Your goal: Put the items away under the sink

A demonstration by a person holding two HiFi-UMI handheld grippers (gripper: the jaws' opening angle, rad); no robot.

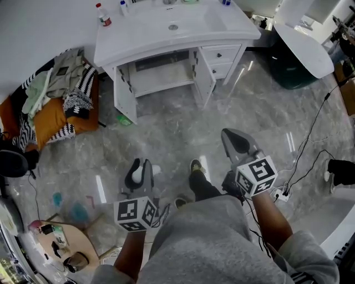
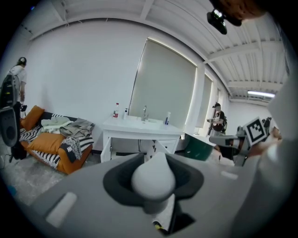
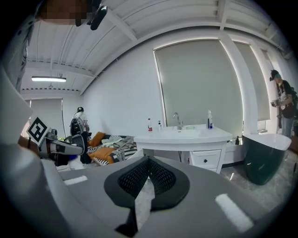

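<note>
A white sink vanity (image 1: 172, 33) stands ahead across the grey floor, with both cupboard doors under the basin swung open (image 1: 163, 72). A red-capped bottle (image 1: 102, 15) and other small bottles stand on its top. Something small and green (image 1: 124, 120) lies on the floor by the vanity's left door. My left gripper (image 1: 138, 171) is held low near my knees, shut on a white rounded object (image 2: 156, 179) that fills the space between its dark pads. To the right, my right gripper (image 1: 237, 143) points at the vanity with its jaws together and nothing in them (image 3: 148, 179).
An orange sofa piled with clothes (image 1: 55, 100) sits left of the vanity. A dark green and white bathtub (image 1: 302, 50) stands to the right, with cables (image 1: 310, 138) across the floor. A round wooden table (image 1: 61, 249) is at my lower left. People stand at both sides (image 2: 216, 118) (image 3: 78, 123).
</note>
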